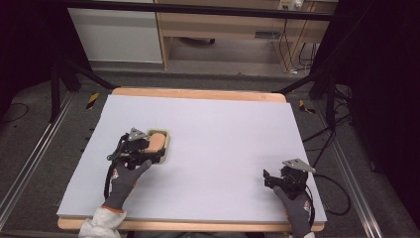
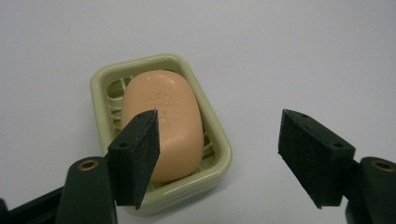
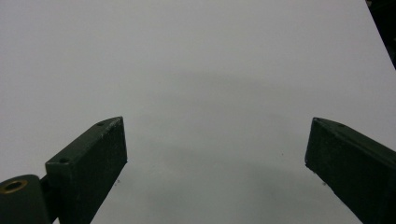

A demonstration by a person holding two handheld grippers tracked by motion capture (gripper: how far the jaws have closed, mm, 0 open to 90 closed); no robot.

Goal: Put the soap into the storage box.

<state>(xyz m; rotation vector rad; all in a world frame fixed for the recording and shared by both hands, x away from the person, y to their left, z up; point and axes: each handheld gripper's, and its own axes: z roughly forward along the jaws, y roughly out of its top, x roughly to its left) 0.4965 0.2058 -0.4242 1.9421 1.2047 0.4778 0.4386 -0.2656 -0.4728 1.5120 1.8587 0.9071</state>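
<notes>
On my left side, my left gripper (image 1: 148, 148) hangs over the near end of a pale green soap dish (image 2: 103, 79) that sits on the left half of the white table cover (image 1: 223, 134). Its jaws are spread wide and hold nothing — in the left gripper view one jaw stands in front of the peach bar of soap (image 2: 163, 119) lying in the dish, while the other is well out over bare cover beside the dish. Whether that first jaw touches the soap or the dish rim, I cannot tell. The soap rests lengthwise on the ribbed floor of the dish, inside its rim. My left hand (image 1: 124, 178), in a grey glove, grips the tool from behind, with the forearm coming in from the near edge and the black cable looping down beside the wrist.

Across the bare middle of the cover, well apart from the dish, my right gripper (image 1: 270, 179) sits low near the front right corner. Its jaws too are spread wide and empty — between them lies plain white surface. My right hand (image 1: 294, 203), also gloved, holds it from behind, the grey three-cornered plate on top
</notes>
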